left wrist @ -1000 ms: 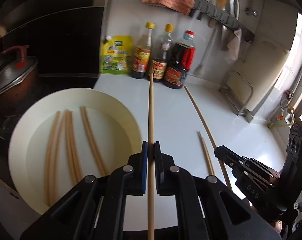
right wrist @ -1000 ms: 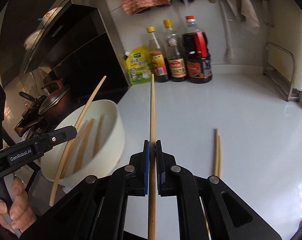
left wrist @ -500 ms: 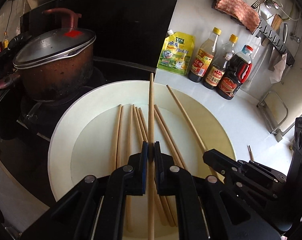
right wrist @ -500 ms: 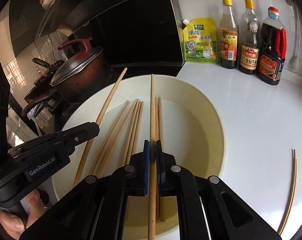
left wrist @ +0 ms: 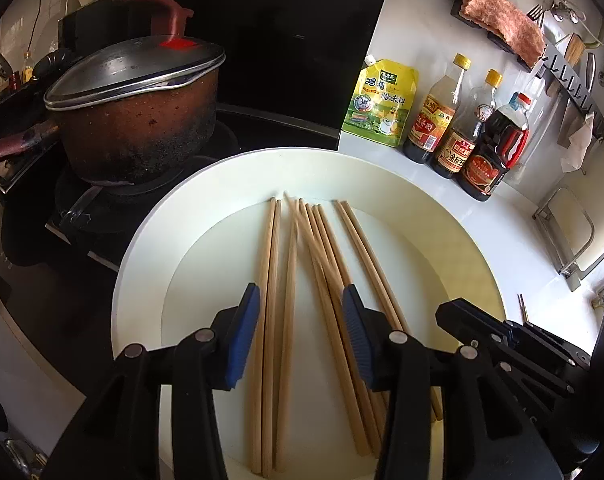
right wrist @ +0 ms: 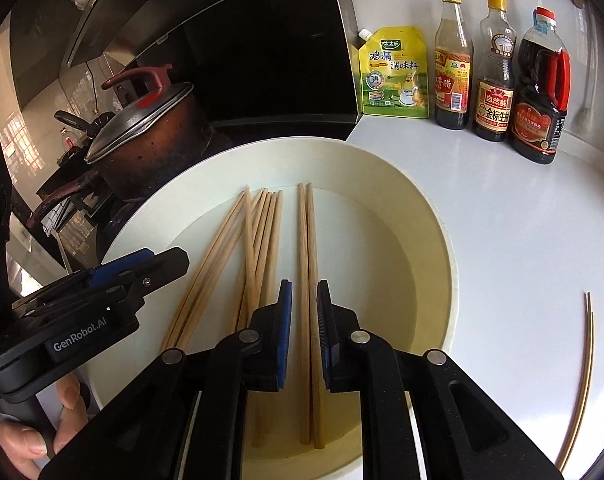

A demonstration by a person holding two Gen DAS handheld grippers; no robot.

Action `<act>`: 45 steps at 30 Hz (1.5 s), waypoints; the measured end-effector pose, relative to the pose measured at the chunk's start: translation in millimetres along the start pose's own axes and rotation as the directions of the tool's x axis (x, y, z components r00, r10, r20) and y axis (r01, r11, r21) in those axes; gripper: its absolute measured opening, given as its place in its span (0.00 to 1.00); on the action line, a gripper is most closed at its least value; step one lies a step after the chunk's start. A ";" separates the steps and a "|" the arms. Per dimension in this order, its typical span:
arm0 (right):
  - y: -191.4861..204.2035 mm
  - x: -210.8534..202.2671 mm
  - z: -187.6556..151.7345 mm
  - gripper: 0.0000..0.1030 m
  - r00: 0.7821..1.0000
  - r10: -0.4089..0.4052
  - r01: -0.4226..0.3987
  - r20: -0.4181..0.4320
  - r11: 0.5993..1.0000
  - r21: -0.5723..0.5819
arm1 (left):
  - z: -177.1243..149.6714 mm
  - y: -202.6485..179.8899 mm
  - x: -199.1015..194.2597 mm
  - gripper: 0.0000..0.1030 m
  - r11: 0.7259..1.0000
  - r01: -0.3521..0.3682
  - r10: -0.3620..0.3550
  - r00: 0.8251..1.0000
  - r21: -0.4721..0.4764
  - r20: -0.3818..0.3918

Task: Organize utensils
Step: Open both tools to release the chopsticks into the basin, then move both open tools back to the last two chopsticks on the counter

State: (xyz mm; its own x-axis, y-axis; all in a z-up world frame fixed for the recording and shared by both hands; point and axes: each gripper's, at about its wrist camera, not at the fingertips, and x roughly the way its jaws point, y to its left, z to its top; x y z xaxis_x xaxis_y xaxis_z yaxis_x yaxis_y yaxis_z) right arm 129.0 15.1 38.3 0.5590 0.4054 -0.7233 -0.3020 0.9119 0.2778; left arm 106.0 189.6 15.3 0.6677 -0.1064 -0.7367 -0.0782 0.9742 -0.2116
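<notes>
A cream round basin (left wrist: 142,264) (right wrist: 441,240) holds several wooden chopsticks (left wrist: 286,280) (right wrist: 262,240) lying side by side. My left gripper (left wrist: 300,312) is open and empty just above them. My right gripper (right wrist: 303,300) is open, its jaws a little apart around a pair of chopsticks (right wrist: 306,240) that lie in the basin. The left gripper also shows in the right wrist view (right wrist: 114,280). Two more chopsticks (right wrist: 583,380) lie on the white counter to the right of the basin.
A brown lidded pot (left wrist: 138,116) (right wrist: 150,140) sits on the black stove left of the basin. A yellow seasoning pouch (left wrist: 379,108) and three sauce bottles (left wrist: 461,120) (right wrist: 497,72) stand at the back wall. A wire rack (left wrist: 565,232) is at the right.
Both grippers carried a chopstick each from above the counter to above the basin, then opened. The two chopsticks now lie in the basin with the others.
</notes>
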 end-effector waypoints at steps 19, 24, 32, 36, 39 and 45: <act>-33.9 -75.6 -46.1 0.24 0.995 -0.029 0.024 0.093 0.998 0.053 | -47.5 -45.4 -38.8 0.48 0.999 0.022 -0.022 1.000 0.045 -0.002; -51.2 -91.6 -61.5 0.27 0.993 -0.055 0.046 0.103 0.995 0.084 | -58.4 -65.5 -47.2 0.50 0.997 0.032 -0.032 0.999 0.073 -0.007; -94.5 -119.5 -87.8 0.31 0.985 -0.136 0.120 0.109 0.983 0.140 | -76.5 -113.8 -56.9 0.54 0.986 0.081 -0.080 0.997 0.144 -0.009; -120.9 -135.2 -102.7 0.33 0.974 -0.193 0.171 0.116 0.969 0.176 | -86.2 -142.8 -55.2 0.56 0.976 0.118 -0.113 0.993 0.181 -0.039; -139.9 -146.0 -115.8 0.36 0.963 -0.241 0.215 0.120 0.956 0.199 | -96.4 -166.3 -55.3 0.58 0.964 0.151 -0.143 0.988 0.216 -0.052; -172.7 -149.6 -144.2 0.37 0.948 -0.310 0.285 0.077 0.929 0.234 | -121.2 -208.0 -42.2 0.64 0.935 0.211 -0.188 0.976 0.285 -0.106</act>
State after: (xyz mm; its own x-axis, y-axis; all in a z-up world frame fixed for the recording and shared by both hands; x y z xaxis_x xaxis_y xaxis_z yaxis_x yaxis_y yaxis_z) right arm -13.8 -212.1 7.3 0.6827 0.1063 -0.7230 0.0596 0.9780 0.2000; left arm 4.4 -32.6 12.5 0.5880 -0.3082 -0.7478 0.2784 0.9452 -0.1706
